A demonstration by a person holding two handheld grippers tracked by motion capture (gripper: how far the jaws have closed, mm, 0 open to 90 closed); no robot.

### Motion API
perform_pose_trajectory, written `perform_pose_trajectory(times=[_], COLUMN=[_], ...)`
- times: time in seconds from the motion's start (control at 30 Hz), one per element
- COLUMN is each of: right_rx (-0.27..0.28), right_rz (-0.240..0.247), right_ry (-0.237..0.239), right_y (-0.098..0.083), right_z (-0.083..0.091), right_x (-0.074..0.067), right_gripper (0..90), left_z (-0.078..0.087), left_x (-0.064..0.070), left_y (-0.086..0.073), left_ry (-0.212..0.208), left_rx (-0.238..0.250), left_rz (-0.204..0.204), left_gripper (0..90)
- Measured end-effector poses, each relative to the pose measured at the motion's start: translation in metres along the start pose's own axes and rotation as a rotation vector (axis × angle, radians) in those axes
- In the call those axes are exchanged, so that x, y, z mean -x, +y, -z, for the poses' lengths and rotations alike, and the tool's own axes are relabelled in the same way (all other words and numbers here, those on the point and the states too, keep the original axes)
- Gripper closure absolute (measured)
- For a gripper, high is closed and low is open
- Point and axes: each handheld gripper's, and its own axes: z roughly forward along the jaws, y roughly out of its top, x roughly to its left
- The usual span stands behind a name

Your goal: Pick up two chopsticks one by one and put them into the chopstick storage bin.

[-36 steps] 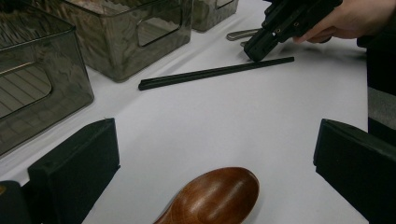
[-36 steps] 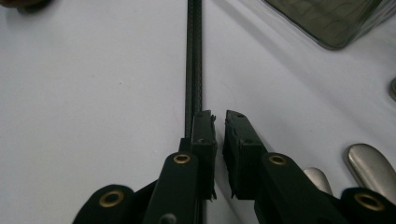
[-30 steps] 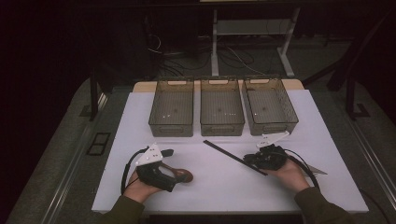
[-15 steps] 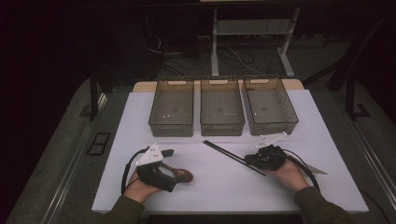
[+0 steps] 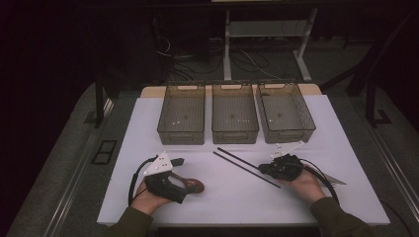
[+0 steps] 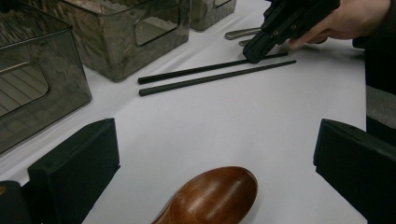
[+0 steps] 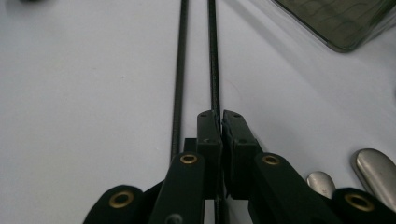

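Black chopstick (image 7: 213,56) flat on table

1. The left tongs (image 5: 179,161) were black, topped by a grey three-cornered plate with small dark screw dots.
2. A black cable looped from them back toward the wrist.
3. Their jaws were thick, black, square-edged blocks.
4. The right tongs (image 7: 220,115) were black too, with brass-coloured rivets on the arms and small screws near the tips.
5. A black cable trailed from them as well.
6. Both sleeves were dark olive.
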Motion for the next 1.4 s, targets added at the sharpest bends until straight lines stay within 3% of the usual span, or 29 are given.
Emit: perform_pose_trajectory(times=[0.2, 0.8, 1.4], right_rx=[0.002, 0.079, 0.219], right_rz=[0.003, -0.01, -0.022], right_ry=[-0.003, 0.003, 0.041], right_y=[-0.001, 0.0, 0.011], right_z=[0.002, 0.025, 0.052], right_x=[0.0, 0.001, -0.001], right_gripper=[85.2, 85.2, 85.3], left_z=[0.0, -0.002, 0.0], left_x=[0.0, 0.0, 0.001], left_y=[0.0, 0.0, -0.001], left_ry=[-0.002, -0.011, -0.012], left_rx=[0.001, 0.003, 0.018], left_rz=[0.001, -0.004, 0.001], left_gripper=[0.0, 0.0, 0.0])
